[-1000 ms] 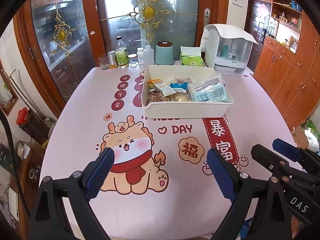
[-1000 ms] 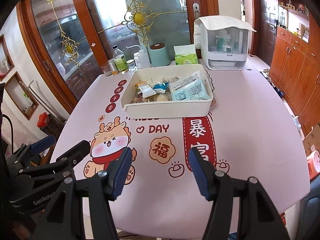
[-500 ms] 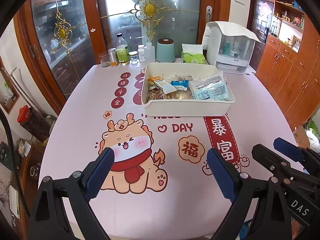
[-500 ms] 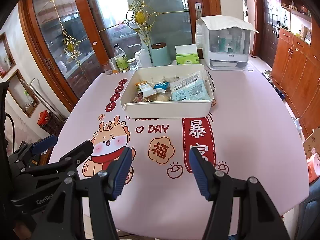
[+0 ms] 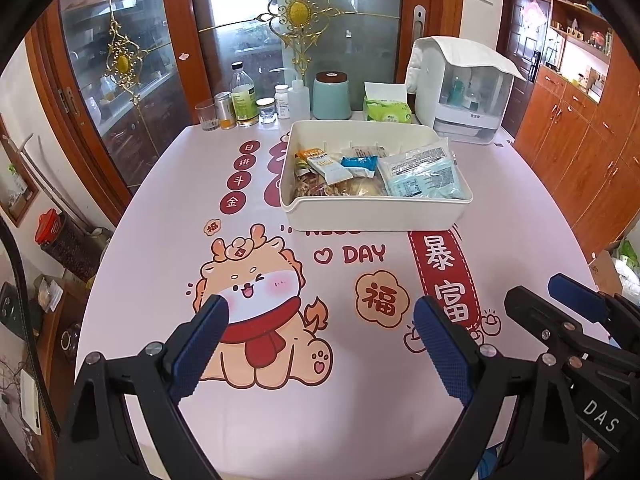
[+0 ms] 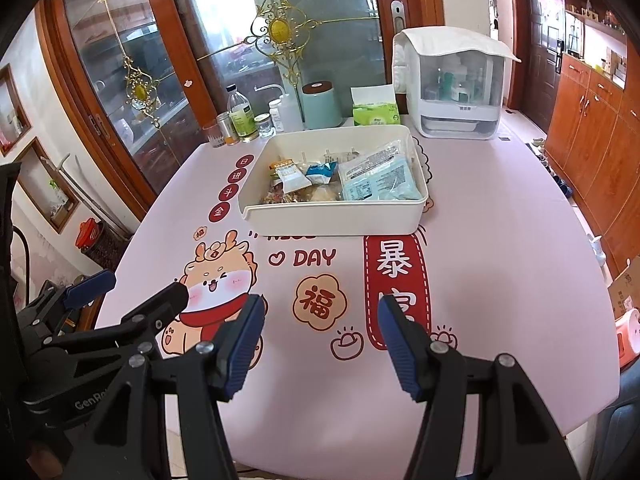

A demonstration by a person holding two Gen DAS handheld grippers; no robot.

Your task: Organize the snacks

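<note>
A cream plastic bin (image 5: pixel 374 216) (image 6: pixel 332 222) stands in the middle of the pink printed tablecloth (image 5: pixel 280 420). Inside lie several snack packets: a large pale blue bag (image 5: pixel 424 178) (image 6: pixel 380 184) on the right, a small blue packet (image 5: pixel 360 164) and a white and orange packet (image 5: pixel 324 162) to the left. My left gripper (image 5: pixel 320 344) hovers open over the near part of the table, nothing between its blue pads. My right gripper (image 6: pixel 322 340) is beside it, also open and empty. Each gripper shows in the other's view, the right gripper (image 5: pixel 576 308) at right, the left gripper (image 6: pixel 128 292) at left.
Along the table's far edge stand a glass (image 5: pixel 206 114), bottles and jars (image 5: pixel 244 100), a teal canister (image 5: pixel 331 96), a green tissue pack (image 5: pixel 387 106) and a white covered organiser (image 5: pixel 464 88). Glass doors lie behind, wooden cabinets (image 5: pixel 580 128) to the right.
The left wrist view has drifted slightly, with the bin sitting a little lower in frame. Both grippers keep the same opening and nothing on the table has moved.
</note>
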